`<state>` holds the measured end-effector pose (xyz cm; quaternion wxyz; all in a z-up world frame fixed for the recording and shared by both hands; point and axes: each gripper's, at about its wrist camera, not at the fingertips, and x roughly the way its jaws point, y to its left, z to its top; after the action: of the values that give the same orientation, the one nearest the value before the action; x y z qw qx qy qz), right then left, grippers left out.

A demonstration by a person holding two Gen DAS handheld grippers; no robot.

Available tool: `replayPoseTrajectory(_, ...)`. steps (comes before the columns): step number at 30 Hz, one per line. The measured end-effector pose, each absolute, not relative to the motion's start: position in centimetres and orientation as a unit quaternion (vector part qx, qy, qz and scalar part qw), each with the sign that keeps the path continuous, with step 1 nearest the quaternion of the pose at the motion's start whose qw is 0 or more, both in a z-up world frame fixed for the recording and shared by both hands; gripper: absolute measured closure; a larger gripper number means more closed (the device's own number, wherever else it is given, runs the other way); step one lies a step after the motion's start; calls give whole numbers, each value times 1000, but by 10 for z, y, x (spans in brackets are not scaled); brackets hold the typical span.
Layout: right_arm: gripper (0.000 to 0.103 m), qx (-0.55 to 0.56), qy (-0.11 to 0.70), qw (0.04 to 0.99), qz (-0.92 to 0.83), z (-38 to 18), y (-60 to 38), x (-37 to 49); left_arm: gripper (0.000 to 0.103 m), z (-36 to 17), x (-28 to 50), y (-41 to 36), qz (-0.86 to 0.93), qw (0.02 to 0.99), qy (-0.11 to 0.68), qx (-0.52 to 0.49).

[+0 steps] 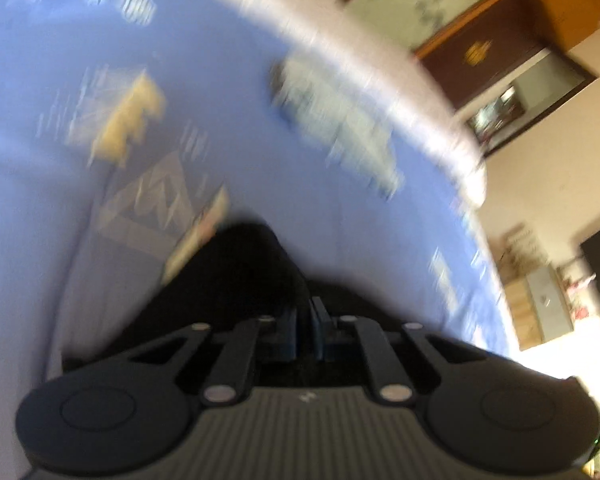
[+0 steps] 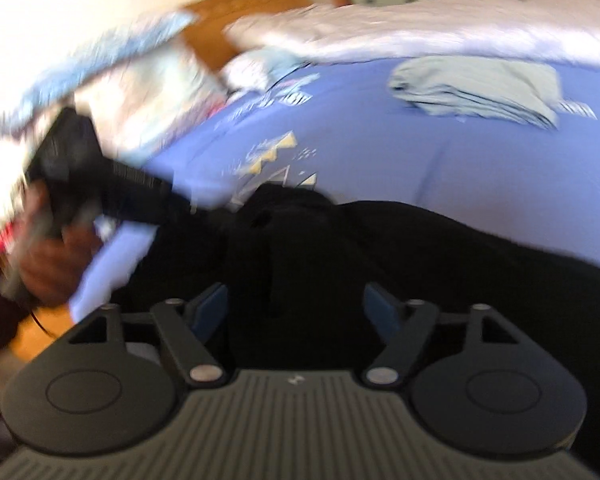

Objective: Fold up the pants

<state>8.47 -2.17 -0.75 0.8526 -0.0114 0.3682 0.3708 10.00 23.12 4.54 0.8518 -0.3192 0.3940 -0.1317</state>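
Pants are bunched on the blue bedsheet, barely folded yet, with the left gripper pinched on the black fabric while the right gripper hangs spread over them

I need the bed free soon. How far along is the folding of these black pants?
Early. Done: a grey garment already lies folded further up the blue sheet. In hand: the left gripper is shut on the black pants; the right gripper hangs open over them. Left: the pants lie bunched, with no neat fold visible.
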Motion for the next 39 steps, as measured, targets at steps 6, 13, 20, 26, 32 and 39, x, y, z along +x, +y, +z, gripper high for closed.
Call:
replayPoseTrajectory(6,93,-113,343,874,325,11,8,142,96,132,143,228,-155,891,321,-281)
replayPoseTrajectory(13,92,-16,195,951,239,132,-39,194,95,169,144,224,-187,908,229,-298)
replayPoseTrajectory(20,92,-35,212,922,323,103,-31,125,87,109,75,246,-159,907,254,-295)
replayPoseTrajectory(26,93,-120,222,923,289,88,-13,114,93,99,61,275,-123,885,257,-368)
replayPoseTrajectory(32,92,-99,222,950,193,113,-17,204,88,126,73,253,-123,903,237,-337)
replayPoseTrajectory(39,53,11,353,936,9,61,-67,314,72,63,81,219,-64,889,340,-301)
